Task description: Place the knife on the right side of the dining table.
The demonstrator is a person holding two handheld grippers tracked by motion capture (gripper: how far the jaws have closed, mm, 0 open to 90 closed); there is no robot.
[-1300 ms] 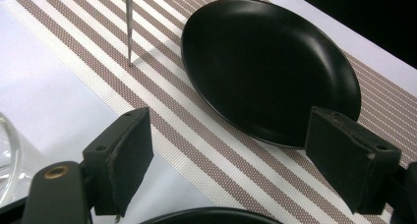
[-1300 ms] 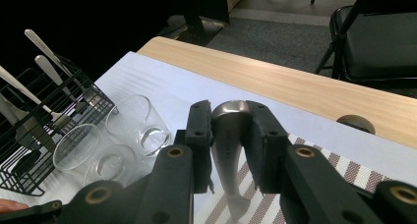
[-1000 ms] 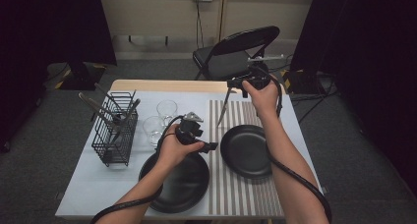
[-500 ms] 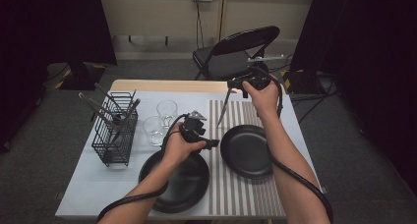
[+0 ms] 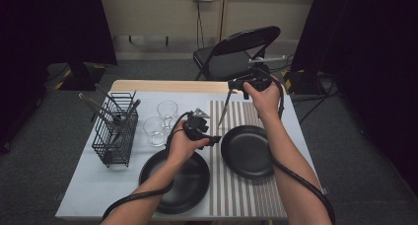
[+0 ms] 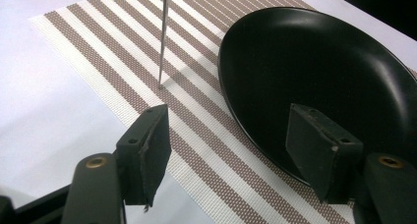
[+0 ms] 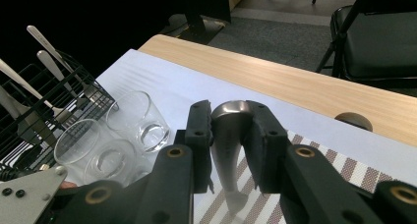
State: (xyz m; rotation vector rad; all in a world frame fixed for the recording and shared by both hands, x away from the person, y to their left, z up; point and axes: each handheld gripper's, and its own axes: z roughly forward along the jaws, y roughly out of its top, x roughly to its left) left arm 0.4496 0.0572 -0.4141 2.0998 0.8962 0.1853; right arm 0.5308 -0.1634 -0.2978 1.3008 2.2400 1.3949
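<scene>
The right tongs (image 7: 231,135) pinch a stiff, slick steel table knife (image 7: 230,150) by its handle end, tip resting on the striped placemat (image 5: 236,185) at the black plate's (image 5: 249,151) eleven o'clock, while the left tongs (image 6: 228,145), spread and empty, have just been closing.

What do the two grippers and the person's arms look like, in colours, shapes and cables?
Both grippers, left gripper and right gripper, are black handheld tools. Each has two flat black jaws fixed with small screws and brass-coloured bushings. A thick black cable trails from each along the forearm. The left one carries a grey three-cornered plate on top. The forearms show no sleeves.
</scene>
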